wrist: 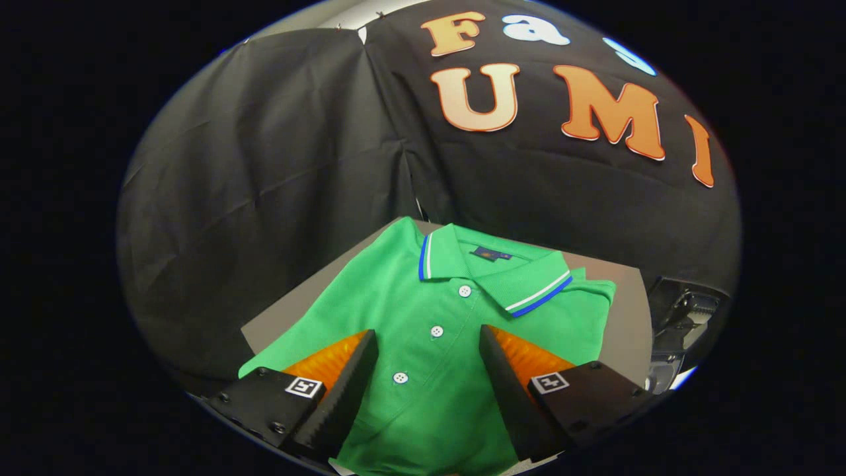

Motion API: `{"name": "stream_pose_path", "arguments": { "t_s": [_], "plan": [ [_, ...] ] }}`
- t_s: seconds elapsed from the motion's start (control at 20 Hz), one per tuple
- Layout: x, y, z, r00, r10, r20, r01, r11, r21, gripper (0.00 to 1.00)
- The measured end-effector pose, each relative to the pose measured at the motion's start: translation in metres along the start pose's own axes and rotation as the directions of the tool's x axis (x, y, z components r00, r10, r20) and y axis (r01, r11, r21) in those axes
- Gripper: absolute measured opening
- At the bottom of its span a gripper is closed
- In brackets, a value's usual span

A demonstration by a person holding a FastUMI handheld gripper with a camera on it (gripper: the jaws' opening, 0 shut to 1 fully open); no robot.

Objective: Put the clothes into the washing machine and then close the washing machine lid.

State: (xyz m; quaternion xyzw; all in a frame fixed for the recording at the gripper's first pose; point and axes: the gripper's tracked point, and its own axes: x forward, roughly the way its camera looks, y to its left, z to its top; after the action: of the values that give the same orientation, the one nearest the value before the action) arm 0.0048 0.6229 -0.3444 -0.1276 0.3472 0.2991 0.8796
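Green polo shirt [423,317] lies flat on table [624,317], gripper [428,344] spread above it

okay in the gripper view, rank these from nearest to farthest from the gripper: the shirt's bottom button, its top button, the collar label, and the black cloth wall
From the open gripper above the green polo shirt:
1. Bottom button, between the fingers.
2. Top button, ahead of the fingertips, just below the collar.
3. Collar label, inside the neck, beyond the buttons.
4. Black cloth wall, behind the table.

neck label [491,253], fiducial tags [303,387], nothing readable
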Motion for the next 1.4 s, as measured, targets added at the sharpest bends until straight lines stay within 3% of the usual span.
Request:
{"name": "stream_pose_path", "arguments": {
  "t_s": [0.25, 0.45, 0.6, 0.75, 0.85, 1.0, 1.15, 1.4],
  "plan": [
    [0.002, 0.004, 0.002, 0.999, 0.042, -0.018, -0.042, 0.998, -0.043, 0.99],
    [0.002, 0.005, 0.002, 0.998, 0.057, -0.027, -0.058, 0.997, -0.049, 0.90],
    [0.002, 0.005, 0.003, 0.997, 0.067, -0.029, -0.068, 0.995, -0.068, 0.90],
    [0.002, 0.006, 0.003, 0.994, 0.098, -0.037, -0.100, 0.993, -0.061, 0.75],
    [0.001, 0.004, 0.003, 0.993, 0.105, -0.046, -0.108, 0.992, -0.071, 0.75],
    [-0.003, 0.003, 0.000, 0.988, 0.151, -0.025, -0.153, 0.985, -0.080, 0.39],
    [-0.001, 0.003, 0.001, 0.986, 0.164, 0.013, -0.162, 0.984, -0.077, 0.13],
    [-0.008, 0.003, 0.005, 0.982, 0.173, 0.075, -0.166, 0.982, -0.091, 0.08]
  ]
}}
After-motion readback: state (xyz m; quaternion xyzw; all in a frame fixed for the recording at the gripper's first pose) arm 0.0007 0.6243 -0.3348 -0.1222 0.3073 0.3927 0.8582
